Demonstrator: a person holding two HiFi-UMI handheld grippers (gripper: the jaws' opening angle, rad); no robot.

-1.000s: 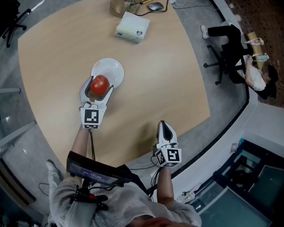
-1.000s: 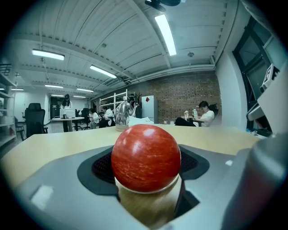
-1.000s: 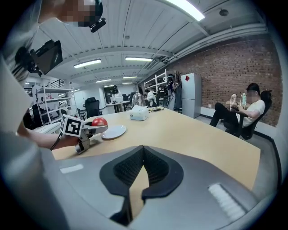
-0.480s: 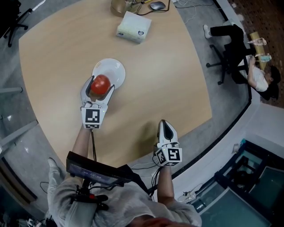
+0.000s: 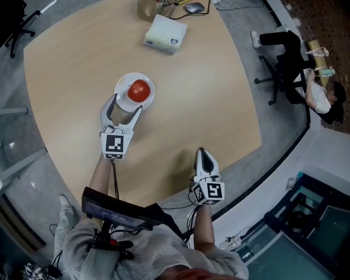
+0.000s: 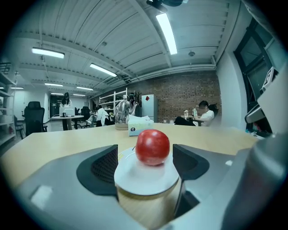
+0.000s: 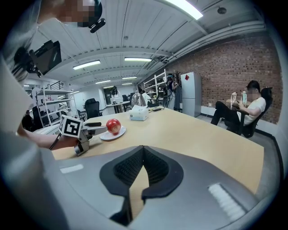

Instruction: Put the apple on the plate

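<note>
A red apple (image 5: 139,90) sits on the small white plate (image 5: 122,86) on the round wooden table. My left gripper (image 5: 126,105) is open just short of the plate, its jaws spread to either side of the plate's near rim and holding nothing. In the left gripper view the apple (image 6: 152,147) rests on the plate (image 6: 145,180) just beyond the open jaws of the left gripper (image 6: 144,167). My right gripper (image 5: 203,157) is shut and empty near the table's front edge. From the right gripper view, the apple (image 7: 113,126) and plate (image 7: 111,134) lie far left, beyond the shut right gripper (image 7: 143,168).
A tissue box (image 5: 165,33), a metal pot (image 5: 149,9) and a mouse (image 5: 192,7) stand at the table's far edge. A person sits on an office chair (image 5: 284,60) off to the right. The table edge (image 5: 240,158) curves close by my right gripper.
The apple was held between the left gripper's jaws over the plate's near rim; now it lies on the plate and the jaws are empty. The right gripper has not moved.
</note>
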